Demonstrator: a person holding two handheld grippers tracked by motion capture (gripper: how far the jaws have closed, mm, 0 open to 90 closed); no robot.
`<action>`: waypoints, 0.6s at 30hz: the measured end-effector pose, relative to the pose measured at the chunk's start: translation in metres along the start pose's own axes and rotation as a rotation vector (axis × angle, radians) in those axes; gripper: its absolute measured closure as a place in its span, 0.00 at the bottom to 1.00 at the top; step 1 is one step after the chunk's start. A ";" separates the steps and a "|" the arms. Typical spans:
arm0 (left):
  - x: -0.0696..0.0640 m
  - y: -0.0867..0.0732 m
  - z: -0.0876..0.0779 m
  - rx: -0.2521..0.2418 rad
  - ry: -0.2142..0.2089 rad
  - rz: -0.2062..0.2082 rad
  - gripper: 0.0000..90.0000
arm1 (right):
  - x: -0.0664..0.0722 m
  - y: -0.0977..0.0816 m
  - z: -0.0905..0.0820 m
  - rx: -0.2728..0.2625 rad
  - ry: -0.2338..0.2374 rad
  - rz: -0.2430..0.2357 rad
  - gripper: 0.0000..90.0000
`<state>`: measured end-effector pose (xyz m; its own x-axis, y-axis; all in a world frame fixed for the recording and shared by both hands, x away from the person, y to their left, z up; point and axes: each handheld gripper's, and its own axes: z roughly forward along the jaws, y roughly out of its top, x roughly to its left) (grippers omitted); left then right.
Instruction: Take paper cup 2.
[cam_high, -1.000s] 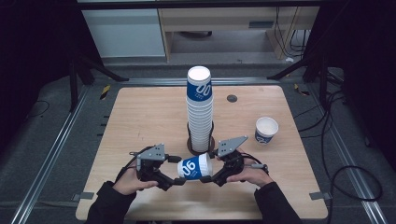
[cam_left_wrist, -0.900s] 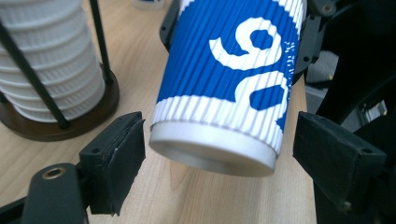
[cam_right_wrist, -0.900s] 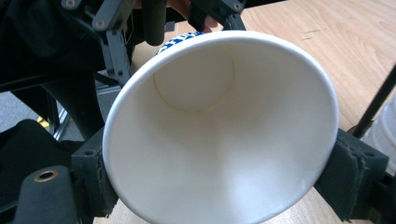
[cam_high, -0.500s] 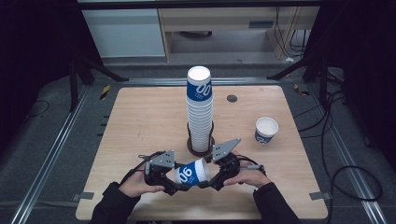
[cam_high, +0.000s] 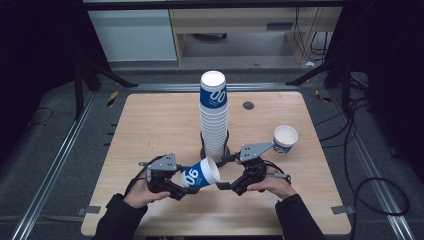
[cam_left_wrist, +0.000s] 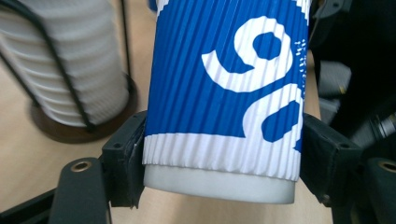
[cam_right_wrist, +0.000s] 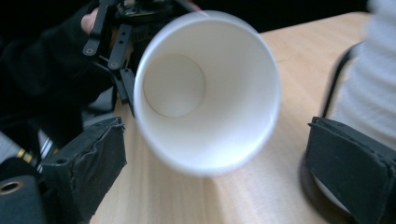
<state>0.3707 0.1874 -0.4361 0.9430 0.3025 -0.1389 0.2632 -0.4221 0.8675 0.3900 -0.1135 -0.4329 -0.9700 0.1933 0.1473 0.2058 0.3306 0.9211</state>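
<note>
A blue ribbed paper cup (cam_high: 200, 173) with white figures lies on its side above the table's front. My left gripper (cam_high: 189, 180) has closed within the last second, and its pads press both sides near the cup's base (cam_left_wrist: 224, 70). The cup's open white mouth (cam_right_wrist: 205, 93) faces my right gripper (cam_high: 223, 173). That gripper's jaws have just been opening; its pads (cam_right_wrist: 88, 163) stand wide on either side of the rim without touching it.
A tall stack of matching cups (cam_high: 214, 115) stands in a black wire holder (cam_high: 204, 148) just behind the grippers. A single upright cup (cam_high: 285, 137) sits at the right. A small dark disc (cam_high: 248, 105) lies farther back on the wooden table (cam_high: 150, 125).
The left jaws closed on the cup's base. The right jaws released the rim and spread wide. The cup now tilts with its mouth raised toward the right.
</note>
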 end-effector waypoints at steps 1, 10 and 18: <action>0.002 0.001 -0.004 -0.040 0.012 -0.013 0.29 | -0.001 0.001 -0.003 -0.019 -0.014 0.007 0.06; -0.001 0.003 -0.006 -0.207 0.041 -0.054 0.29 | -0.004 0.004 -0.010 -0.113 -0.037 0.047 0.06; -0.011 0.004 0.008 -0.217 0.016 -0.026 0.29 | -0.001 0.006 -0.006 -0.135 0.017 0.065 0.06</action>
<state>0.3625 0.1757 -0.4350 0.9328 0.3248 -0.1562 0.2353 -0.2205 0.9466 0.3911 -0.1171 -0.4254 -0.9575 0.1943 0.2132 0.2501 0.1905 0.9493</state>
